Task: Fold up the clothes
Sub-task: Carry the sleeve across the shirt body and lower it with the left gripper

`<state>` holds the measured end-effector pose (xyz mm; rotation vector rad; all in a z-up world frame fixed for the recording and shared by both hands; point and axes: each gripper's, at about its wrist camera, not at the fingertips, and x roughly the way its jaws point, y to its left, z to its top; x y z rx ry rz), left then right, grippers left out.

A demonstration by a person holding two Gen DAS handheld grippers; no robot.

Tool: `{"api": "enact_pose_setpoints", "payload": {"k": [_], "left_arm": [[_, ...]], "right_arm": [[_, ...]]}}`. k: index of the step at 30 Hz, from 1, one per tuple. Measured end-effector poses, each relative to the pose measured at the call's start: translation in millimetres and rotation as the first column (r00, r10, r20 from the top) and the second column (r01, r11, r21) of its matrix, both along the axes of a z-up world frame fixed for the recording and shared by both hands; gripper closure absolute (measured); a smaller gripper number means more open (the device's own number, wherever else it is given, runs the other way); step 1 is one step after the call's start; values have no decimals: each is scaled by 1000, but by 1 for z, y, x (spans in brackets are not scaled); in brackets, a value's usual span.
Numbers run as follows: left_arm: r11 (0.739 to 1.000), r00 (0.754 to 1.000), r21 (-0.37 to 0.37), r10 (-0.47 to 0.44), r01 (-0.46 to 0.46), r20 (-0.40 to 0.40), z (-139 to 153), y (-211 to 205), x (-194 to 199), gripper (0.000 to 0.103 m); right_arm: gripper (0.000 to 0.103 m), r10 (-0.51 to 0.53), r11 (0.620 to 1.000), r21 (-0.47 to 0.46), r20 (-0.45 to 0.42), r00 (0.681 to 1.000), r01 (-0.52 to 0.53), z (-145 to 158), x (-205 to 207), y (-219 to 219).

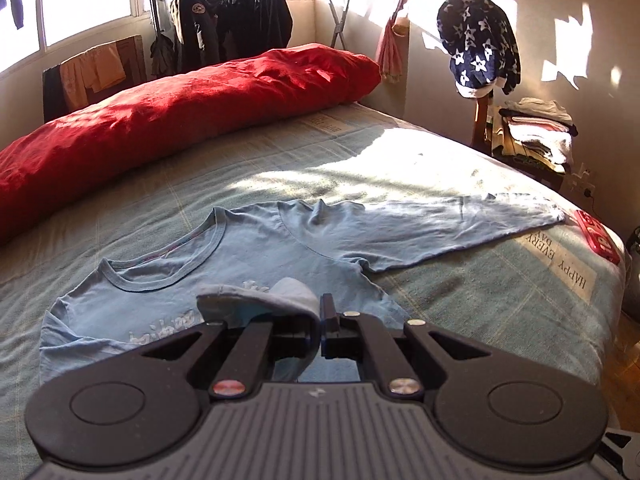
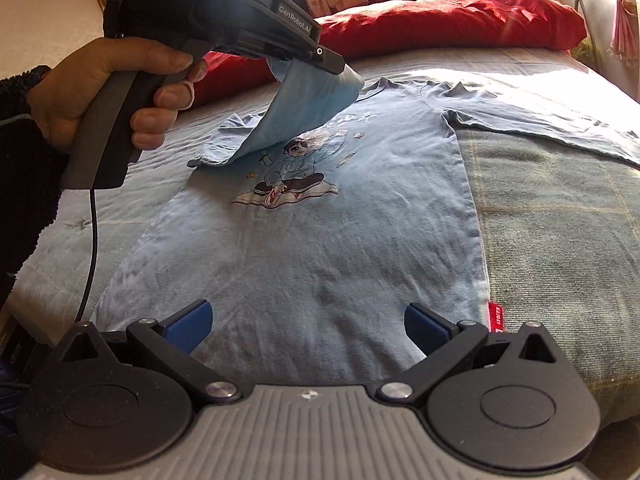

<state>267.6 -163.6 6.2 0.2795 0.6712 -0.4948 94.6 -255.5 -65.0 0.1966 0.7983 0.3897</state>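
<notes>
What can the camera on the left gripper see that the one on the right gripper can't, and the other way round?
Only the left wrist view shows the star-patterned garment draped on a chair, the stack of folded clothes and the red phone at the bed's edge.

Only the right wrist view shows the cartoon print, the hand holding the left gripper, and the open right gripper.

Both show the blue shirt, its sleeve pinched in the left gripper, and the red pillow.

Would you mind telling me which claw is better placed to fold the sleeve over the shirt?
Left: the left claw already grips the sleeve above the shirt; the right claw is open, empty.
</notes>
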Motion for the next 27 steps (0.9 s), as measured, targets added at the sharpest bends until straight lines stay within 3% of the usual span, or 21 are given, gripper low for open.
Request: {"api": "enact_pose_setpoints", "payload": {"k": [3,9,18,22,27], "left_arm": [[993,996,112,-42,33,76,-12,-13,-17,101],[956,977,253,-182,149,114,-38,-34,-51,101],[914,961,358,-249,193,117,-66,-45,-64,98],[875,937,434,-309,212,165,-71,-49,-75,90],[793,875,554,-433,256,215,-79,-58,-95,74]], "right_arm": [[0,-23,1000,6,-2,1000,23,0,-2,-6],[0,-72,997,8,-9,997,72,-1,-2,-19],[0,-96,995,3,-15,995,96,-2,-4,-26],[0,-106,994,3,-18,994,106,-4,-3,-28],[0,-114,993,6,-23,993,114,-6,-2,-30]]}}
